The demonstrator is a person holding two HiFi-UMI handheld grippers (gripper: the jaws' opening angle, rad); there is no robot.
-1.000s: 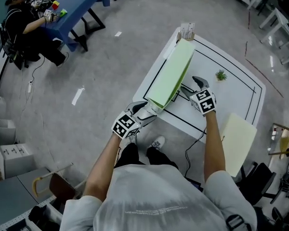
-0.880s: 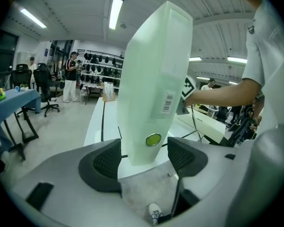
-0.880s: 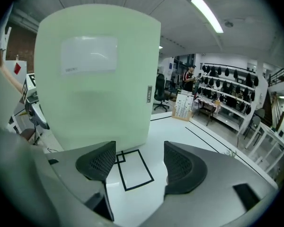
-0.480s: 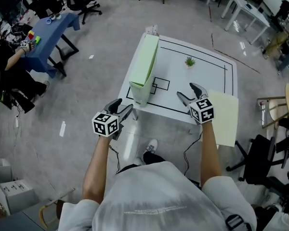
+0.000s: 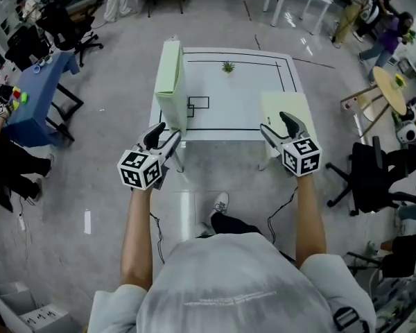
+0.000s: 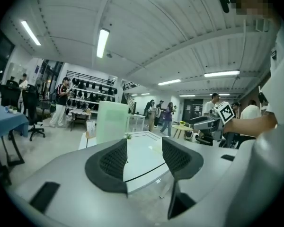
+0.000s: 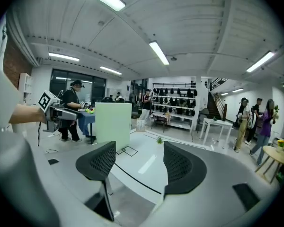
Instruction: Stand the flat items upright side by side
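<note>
1. Left tool (image 5: 163, 139): empty, jaws apart though just narrowing, held short of the near left corner of the table (image 5: 243, 92).
2. Right tool (image 5: 278, 127): wide open, nothing between the jaws, hovering at the near right corner.
3. Just ahead of the left tool: green flat item (image 5: 170, 82), standing upright along the table's left edge.
4. Beneath the right tool: pale yellow flat item (image 5: 277, 104), lying flat at the near right corner.
5. Farther back: small plant (image 5: 228, 66), near the far edge.

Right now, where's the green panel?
Head view: the green panel stands upright on the table's left edge, just left of the black rectangle marking, opposite the flat yellow sheet.
</note>
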